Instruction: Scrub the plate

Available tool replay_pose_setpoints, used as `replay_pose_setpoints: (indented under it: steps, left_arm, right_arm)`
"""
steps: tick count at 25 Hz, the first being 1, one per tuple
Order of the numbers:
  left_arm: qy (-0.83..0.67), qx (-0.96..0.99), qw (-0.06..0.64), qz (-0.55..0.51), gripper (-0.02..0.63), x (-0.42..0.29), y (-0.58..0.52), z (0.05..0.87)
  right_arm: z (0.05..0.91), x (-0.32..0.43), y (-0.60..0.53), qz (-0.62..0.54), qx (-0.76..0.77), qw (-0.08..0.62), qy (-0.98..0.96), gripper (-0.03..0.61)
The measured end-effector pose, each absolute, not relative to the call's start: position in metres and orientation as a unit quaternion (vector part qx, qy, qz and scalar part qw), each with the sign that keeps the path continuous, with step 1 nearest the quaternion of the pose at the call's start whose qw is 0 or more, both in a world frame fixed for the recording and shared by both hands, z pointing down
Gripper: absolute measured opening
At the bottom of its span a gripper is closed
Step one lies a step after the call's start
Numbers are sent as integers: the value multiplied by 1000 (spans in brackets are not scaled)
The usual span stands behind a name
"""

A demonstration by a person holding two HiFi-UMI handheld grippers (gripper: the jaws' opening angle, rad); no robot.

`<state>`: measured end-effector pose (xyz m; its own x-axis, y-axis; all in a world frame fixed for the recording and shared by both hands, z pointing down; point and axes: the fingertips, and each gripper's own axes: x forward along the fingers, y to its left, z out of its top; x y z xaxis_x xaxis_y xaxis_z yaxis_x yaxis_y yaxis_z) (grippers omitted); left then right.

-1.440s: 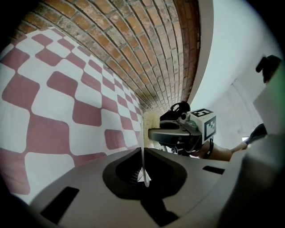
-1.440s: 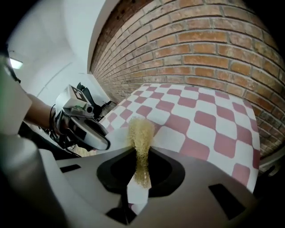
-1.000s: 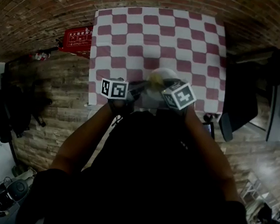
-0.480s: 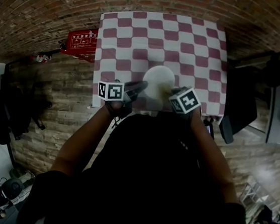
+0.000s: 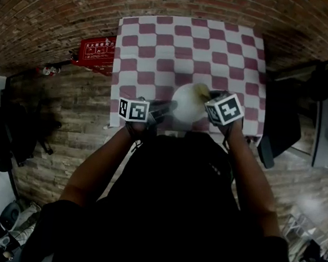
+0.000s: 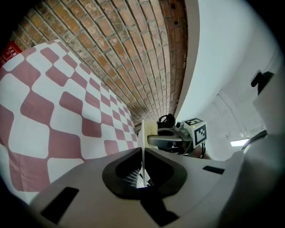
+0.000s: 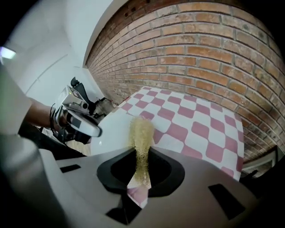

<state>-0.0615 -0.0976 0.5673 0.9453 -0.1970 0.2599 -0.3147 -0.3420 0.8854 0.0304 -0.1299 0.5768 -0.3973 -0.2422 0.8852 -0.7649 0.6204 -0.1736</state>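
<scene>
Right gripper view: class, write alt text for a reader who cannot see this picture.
The right claw pinches a yellow mesh scrubber, its tip at a white plate. The left claw holds the plate's opposite edge, over a red-and-white checked cloth, with a brick wall behind.

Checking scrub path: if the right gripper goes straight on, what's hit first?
Likely the plate: the scrubber in the right gripper leads, its tip at the plate's edge. Beyond, checkered cloth. Depth unclear.
</scene>
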Motion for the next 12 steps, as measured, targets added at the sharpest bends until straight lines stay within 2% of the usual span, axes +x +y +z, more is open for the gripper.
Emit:
replay_pose_setpoints:
  steps: [12]
  left_arm:
    - [-161, 824, 542, 25, 23, -59, -123, 553]
  right_arm:
    - [558, -36, -114, 286, 262, 425, -818, 52]
